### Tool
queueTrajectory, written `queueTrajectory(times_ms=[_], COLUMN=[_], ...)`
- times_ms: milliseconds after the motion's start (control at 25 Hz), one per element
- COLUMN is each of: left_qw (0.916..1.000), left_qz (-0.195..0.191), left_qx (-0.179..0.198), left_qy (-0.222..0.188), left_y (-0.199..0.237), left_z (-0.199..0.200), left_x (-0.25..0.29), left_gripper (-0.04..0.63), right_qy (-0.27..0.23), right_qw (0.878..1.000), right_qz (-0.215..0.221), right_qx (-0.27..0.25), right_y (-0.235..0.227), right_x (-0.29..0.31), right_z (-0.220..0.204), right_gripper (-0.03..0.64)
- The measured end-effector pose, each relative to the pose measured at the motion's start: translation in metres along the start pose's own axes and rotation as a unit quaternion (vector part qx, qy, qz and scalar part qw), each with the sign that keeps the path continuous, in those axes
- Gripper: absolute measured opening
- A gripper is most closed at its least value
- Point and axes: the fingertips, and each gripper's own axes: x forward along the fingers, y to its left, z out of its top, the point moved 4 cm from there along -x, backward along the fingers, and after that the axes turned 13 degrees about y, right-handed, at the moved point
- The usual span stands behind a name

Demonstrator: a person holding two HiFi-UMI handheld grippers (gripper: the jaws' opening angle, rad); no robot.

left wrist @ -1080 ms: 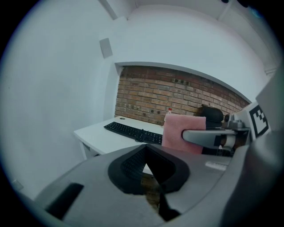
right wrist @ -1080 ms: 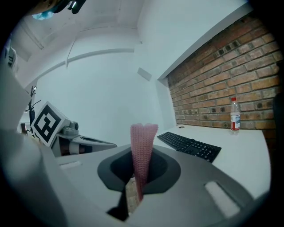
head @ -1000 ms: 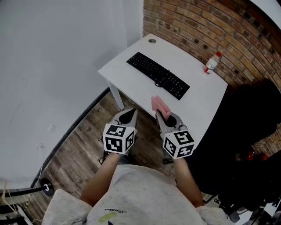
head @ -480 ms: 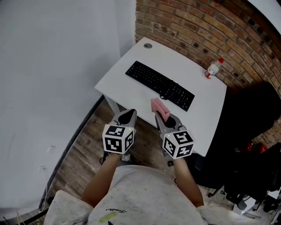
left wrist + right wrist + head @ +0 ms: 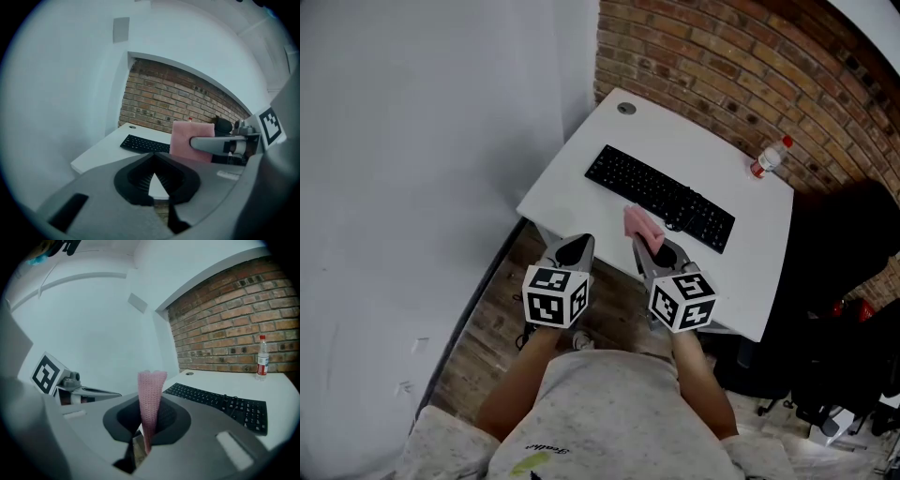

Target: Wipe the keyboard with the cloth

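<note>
1. The right gripper [image 5: 650,247] is clamping a folded pink knitted cloth [image 5: 641,225], which is standing upright between its jaws.
2. The left gripper [image 5: 573,249] is hovering beside it, jaws meeting at their tips and gripping nothing.
3. The cloth is hanging over the near edge of the white desk [image 5: 574,186], just short of the long black keyboard [image 5: 661,199].
4. The keyboard is lying diagonally on the desk, and a clear plastic bottle with a red cap [image 5: 769,157] is standing at the far corner by the brick wall [image 5: 722,56].
</note>
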Motion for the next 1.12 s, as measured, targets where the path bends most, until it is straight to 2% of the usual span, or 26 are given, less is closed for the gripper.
queueTrajectory(times_ms=[200, 560, 920, 1120], left_qw=[0.9999, 0.9997, 0.9995, 0.9984], left_qz=[-0.011, -0.009, 0.001, 0.009], left_qx=[0.006, 0.008, 0.01, 0.016], left_qy=[0.006, 0.021, 0.032, 0.053], left_y=[0.023, 0.051, 0.078, 0.093], left_z=[0.008, 0.015, 0.045, 0.064], left_x=[0.008, 0.025, 0.068, 0.099], left_gripper=[-0.003, -0.003, -0.003, -0.003], right_qy=[-0.002, -0.01, -0.009, 0.005], right_qw=[1.0, 0.999, 0.996, 0.992], right_qz=[-0.005, 0.01, 0.035, 0.053], right_qx=[0.014, 0.044, 0.085, 0.117], right_y=[0.004, -0.003, -0.033, -0.057], right_x=[0.025, 0.065, 0.12, 0.157], right_z=[0.011, 0.03, 0.056, 0.071], right_gripper=[0.025, 0.025, 0.025, 0.025])
